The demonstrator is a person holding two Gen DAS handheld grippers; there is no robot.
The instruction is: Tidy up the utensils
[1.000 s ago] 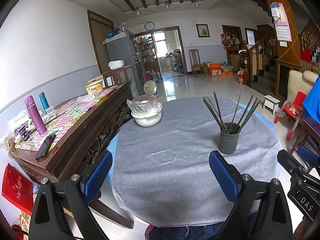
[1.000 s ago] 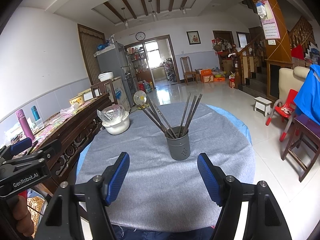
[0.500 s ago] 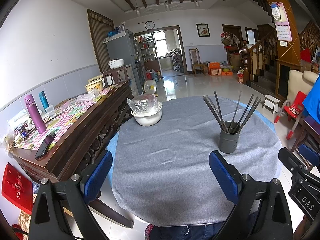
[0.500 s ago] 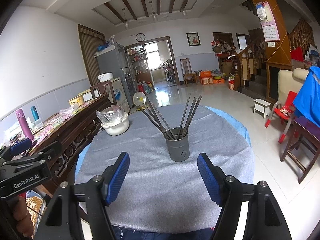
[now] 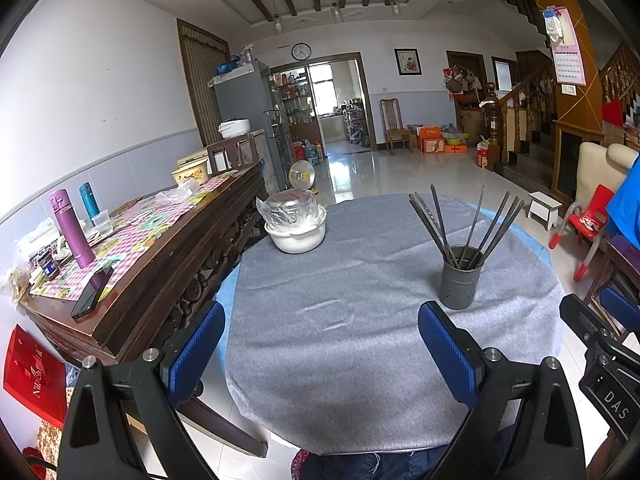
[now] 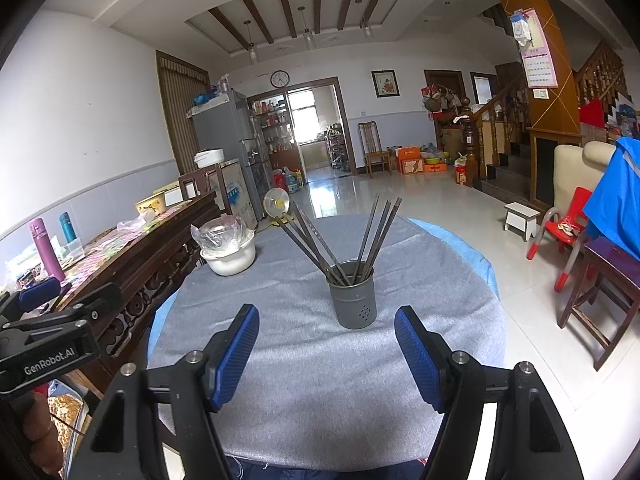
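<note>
Left gripper [image 5: 320, 354]: jaws wide apart, empty, over the table's [image 5: 360, 360] near edge.
Right gripper [image 6: 326, 354]: wide apart, empty.
Holder [image 6: 353, 296]: with chopsticks [image 6: 340, 236], at right gripper's 12 o'clock.
Bowl [image 6: 229, 254]: 10 o'clock of holder.

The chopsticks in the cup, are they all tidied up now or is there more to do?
They look tidied: the chopsticks all stand in the gray holder on the round table. The left gripper and right gripper are both open, holding nothing. No loose utensils show, so little seems left.
</note>
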